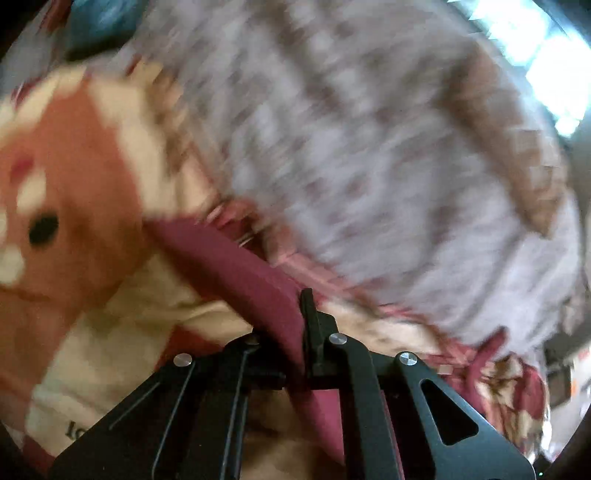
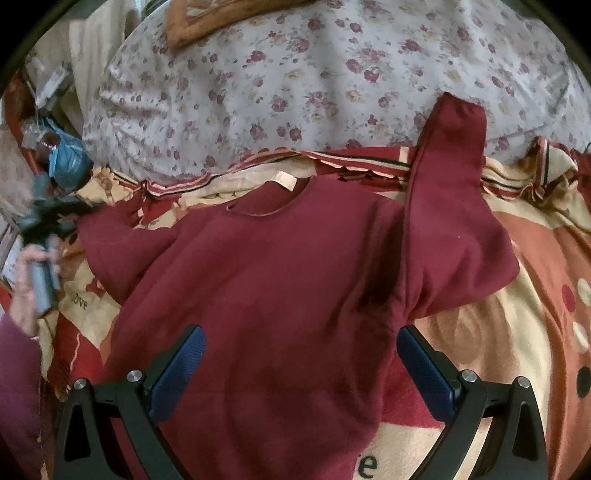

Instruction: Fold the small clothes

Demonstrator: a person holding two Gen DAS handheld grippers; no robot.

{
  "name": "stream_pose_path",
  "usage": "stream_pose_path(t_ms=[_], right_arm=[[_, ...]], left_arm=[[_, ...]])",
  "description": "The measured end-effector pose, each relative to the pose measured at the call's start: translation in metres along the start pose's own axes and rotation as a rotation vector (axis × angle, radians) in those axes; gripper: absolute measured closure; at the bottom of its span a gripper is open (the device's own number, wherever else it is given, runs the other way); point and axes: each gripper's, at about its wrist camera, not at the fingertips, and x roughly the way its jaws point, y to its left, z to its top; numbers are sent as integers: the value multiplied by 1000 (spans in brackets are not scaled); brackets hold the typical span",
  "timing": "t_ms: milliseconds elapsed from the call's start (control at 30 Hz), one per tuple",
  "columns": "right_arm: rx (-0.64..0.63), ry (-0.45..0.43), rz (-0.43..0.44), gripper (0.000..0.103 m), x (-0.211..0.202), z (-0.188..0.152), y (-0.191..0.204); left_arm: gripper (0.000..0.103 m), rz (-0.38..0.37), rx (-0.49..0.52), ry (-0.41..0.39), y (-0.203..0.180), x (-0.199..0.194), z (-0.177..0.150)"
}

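A maroon long-sleeved sweater (image 2: pixel 280 280) lies face up on a patterned blanket (image 2: pixel 517 332), neck toward the far side. Its right sleeve (image 2: pixel 450 155) points up onto the floral quilt. My right gripper (image 2: pixel 301 354) is open and empty, its blue pads (image 2: pixel 181 365) spread over the sweater's lower body. My left gripper (image 1: pixel 301 332) is shut on the left sleeve (image 1: pixel 236 266) of the sweater; the left wrist view is motion-blurred. The left gripper also shows in the right wrist view (image 2: pixel 55 218), held by a hand at the sleeve's end.
A floral quilt (image 2: pixel 295 81) covers the far half of the bed. A brown cushion (image 2: pixel 207 22) lies at the back. A blue bag (image 2: pixel 66 162) and clutter sit beyond the bed's left edge. The blanket has red, cream and orange shapes.
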Motion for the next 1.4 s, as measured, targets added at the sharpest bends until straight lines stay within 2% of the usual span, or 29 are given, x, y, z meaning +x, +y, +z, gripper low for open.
stream_pose_path(t_ms=[100, 200, 267, 333, 367, 433, 500, 533, 600, 667, 733, 800, 833, 867, 900, 967, 1033, 1133, 1233, 1367, 1400], right_arm=[[15, -14, 12, 0, -4, 0, -3], [26, -48, 4, 0, -16, 0, -10], [31, -61, -17, 0, -23, 1, -16], [48, -75, -32, 0, -30, 2, -27], [59, -79, -38, 0, -33, 1, -32], [87, -81, -49, 0, -38, 0, -45], [120, -76, -57, 0, -41, -1, -56], [135, -72, -58, 0, -41, -1, -61], [156, -61, -70, 0, -42, -3, -70], [157, -61, -84, 0, -45, -3, -74], [142, -72, -85, 0, -49, 0, -73], [115, -92, -69, 0, -51, 6, -67], [90, -104, -55, 0, -51, 11, -59], [60, -111, -29, 0, -49, 17, -48], [25, -110, 16, 0, -43, 24, -33], [-45, -100, 107, 0, -29, 38, -2], [-123, -77, 168, 0, -8, 53, 35], [-262, -41, 221, 0, 31, 76, 102], [-374, 42, 265, 0, 80, 94, 158], [-550, 134, 202, 0, 150, 104, 204], [-564, 149, 185, 7, 161, 103, 207]], left_arm=[[98, -111, 119, -63, -58, -42, 3], [98, -250, 237, -64, -122, -67, -19], [98, -339, 312, -31, -166, -69, -45], [98, -418, 365, 40, -204, -59, -78], [98, -431, 388, 62, -218, -51, -92], [85, -430, 439, 111, -243, -30, -127], [35, -462, 468, 237, -259, 4, -170], [32, -468, 464, 273, -263, 13, -184], [32, -424, 474, 336, -259, 29, -212], [32, -367, 494, 365, -246, 30, -220], [32, -318, 495, 351, -225, 18, -214], [32, -248, 493, 303, -201, 2, -203], [32, -190, 488, 272, -183, -8, -197], [32, -105, 471, 233, -159, -21, -190], [32, -68, 456, 216, -140, -29, -186], [32, 54, 403, 193, -96, -42, -180], [32, 112, 371, 209, -68, -41, -184], [32, 110, 334, 256, -45, -34, -195], [32, 60, 345, 269, -47, -26, -203], [32, 52, 334, 271, -50, -8, -198], [32, 46, 323, 277, -49, -2, -198]])
